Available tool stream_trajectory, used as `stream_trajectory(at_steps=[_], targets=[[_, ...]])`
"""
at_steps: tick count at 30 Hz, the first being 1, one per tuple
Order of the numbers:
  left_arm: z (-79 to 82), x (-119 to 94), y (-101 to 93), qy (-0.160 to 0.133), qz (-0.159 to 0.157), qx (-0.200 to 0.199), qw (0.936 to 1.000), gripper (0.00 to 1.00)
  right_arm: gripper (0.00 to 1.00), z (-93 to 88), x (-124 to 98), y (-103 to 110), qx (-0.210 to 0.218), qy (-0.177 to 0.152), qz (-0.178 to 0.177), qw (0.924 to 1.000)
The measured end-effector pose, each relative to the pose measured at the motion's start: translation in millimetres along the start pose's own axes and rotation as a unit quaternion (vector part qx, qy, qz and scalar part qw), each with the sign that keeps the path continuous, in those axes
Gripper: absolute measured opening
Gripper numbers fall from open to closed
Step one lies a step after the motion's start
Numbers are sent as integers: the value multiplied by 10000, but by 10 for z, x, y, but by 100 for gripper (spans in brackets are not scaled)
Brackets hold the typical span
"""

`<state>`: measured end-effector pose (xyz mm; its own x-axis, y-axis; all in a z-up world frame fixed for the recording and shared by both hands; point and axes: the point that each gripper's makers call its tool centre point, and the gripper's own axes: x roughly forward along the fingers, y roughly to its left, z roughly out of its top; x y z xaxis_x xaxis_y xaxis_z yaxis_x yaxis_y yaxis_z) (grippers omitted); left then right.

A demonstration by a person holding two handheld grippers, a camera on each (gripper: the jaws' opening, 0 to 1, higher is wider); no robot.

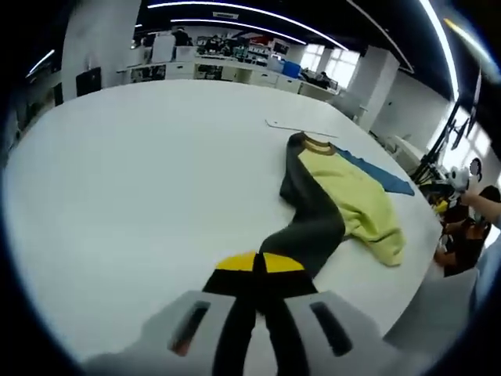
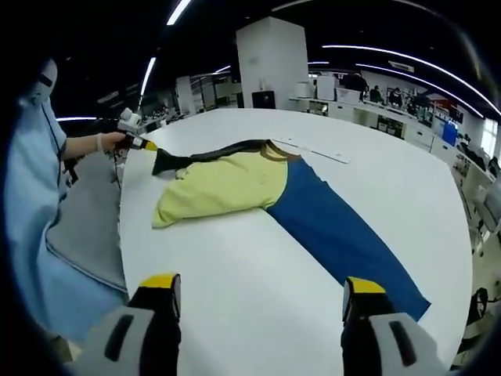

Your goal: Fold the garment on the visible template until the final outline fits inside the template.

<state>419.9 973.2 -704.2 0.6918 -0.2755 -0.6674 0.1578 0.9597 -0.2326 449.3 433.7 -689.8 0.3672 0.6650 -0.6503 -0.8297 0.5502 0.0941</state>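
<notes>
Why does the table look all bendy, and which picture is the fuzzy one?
In both views the fisheye lens curves the white table and bends the ceiling lights into arcs. The left gripper view is blurrier, especially the left gripper near the lens; the right gripper view shows the yellow, blue and dark garment more sharply.

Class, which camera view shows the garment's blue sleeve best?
The right gripper view: the blue sleeve stretches full length across the white table. The left gripper view catches just a blue strip beyond the yellow body.
</notes>
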Motion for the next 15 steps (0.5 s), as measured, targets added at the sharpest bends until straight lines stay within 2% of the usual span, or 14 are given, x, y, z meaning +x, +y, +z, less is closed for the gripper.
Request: stream_trajectory(at_steps=[4, 8, 15], targets=[[-27, 34, 186, 98, 113, 19, 9999, 0, 86, 7, 13, 7, 46, 17, 15, 10000], [-14, 107, 452, 171, 286, -51, 9994, 0, 86, 15, 21, -4, 68, 29, -29, 10000], [85, 226, 823, 270, 487, -10, 9984, 0, 89, 187, 12, -31, 202, -314, -221, 9991]])
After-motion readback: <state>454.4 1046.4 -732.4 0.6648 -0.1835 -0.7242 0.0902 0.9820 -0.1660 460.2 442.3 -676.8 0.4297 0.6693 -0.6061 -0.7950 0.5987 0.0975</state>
